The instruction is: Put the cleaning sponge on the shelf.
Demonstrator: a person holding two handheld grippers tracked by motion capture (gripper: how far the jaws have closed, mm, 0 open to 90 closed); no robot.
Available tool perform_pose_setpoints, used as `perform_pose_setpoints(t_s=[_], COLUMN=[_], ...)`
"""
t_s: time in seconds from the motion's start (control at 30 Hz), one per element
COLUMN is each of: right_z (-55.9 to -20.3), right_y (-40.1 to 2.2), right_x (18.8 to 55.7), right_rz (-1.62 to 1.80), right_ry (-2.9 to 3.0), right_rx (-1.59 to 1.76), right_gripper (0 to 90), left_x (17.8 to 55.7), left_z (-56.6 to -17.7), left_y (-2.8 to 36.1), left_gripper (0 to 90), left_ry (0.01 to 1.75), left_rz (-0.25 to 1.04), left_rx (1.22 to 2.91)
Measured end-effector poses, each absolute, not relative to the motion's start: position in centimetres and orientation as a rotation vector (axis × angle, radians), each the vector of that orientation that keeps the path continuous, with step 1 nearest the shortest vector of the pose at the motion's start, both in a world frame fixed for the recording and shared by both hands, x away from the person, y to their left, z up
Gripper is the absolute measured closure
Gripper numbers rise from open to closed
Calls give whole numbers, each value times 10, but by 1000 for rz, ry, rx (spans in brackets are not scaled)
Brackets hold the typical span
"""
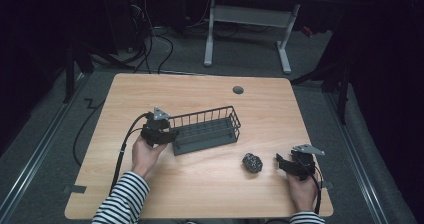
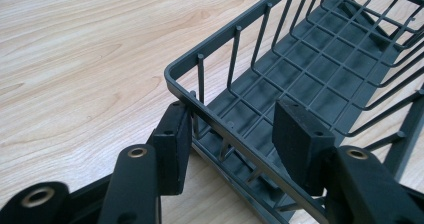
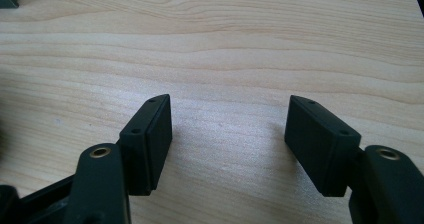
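A dark grey wire basket (image 1: 205, 120) lies across the middle of the wooden table (image 1: 200, 194). My left gripper (image 1: 171, 134) sits at its left end. In the left gripper view the left gripper (image 2: 232, 119) straddles the basket's end wall (image 2: 220, 39): one pad (image 2: 175, 144) presses the outside of the corner, the other pad (image 2: 300, 144) is inside, against the rim. A small dark lumpy object (image 1: 252, 163) rests on the table right of the basket. Just right of it my right gripper (image 1: 280, 162) stands open; the right gripper (image 3: 230, 116) has bare wood between its pads.
A round grey grommet (image 1: 238, 89) is set into the table near its far edge. Beyond the table stand a white desk frame (image 1: 245, 16) and cables (image 1: 150, 44) on the floor. A striped sleeve (image 1: 122, 199) comes in at the bottom left.
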State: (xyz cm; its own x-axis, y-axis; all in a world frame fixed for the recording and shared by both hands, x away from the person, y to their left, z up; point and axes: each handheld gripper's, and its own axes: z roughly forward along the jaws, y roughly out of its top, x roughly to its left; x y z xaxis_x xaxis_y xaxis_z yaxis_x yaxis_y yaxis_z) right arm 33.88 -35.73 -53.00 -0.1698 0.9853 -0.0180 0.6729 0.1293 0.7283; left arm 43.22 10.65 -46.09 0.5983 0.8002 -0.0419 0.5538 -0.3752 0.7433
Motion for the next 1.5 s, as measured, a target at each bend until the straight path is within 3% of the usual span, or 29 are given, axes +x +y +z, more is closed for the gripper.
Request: perform_pose_setpoints(t_s=[0.8,1.0,1.17,1.5], right_z=[-530,-530,-530,-530], right_y=[-357,-357,-357,-357], right_x=[339,339,339,339], right_rz=[807,807,807,807], right_ry=[1906,1906,1906,1907], right_rx=[1593,1593,1593,1590], right_gripper=[359,360,359,360], left_x=[423,424,423,411], left_z=[-461,-454,-446,-431], left_y=[94,98,106,124], left_gripper=[503,348,282,271], left_ry=[1009,1033,1056,1050], left_rz=[399,386,391,448], left_rx=[2102,2065,2005,1968])
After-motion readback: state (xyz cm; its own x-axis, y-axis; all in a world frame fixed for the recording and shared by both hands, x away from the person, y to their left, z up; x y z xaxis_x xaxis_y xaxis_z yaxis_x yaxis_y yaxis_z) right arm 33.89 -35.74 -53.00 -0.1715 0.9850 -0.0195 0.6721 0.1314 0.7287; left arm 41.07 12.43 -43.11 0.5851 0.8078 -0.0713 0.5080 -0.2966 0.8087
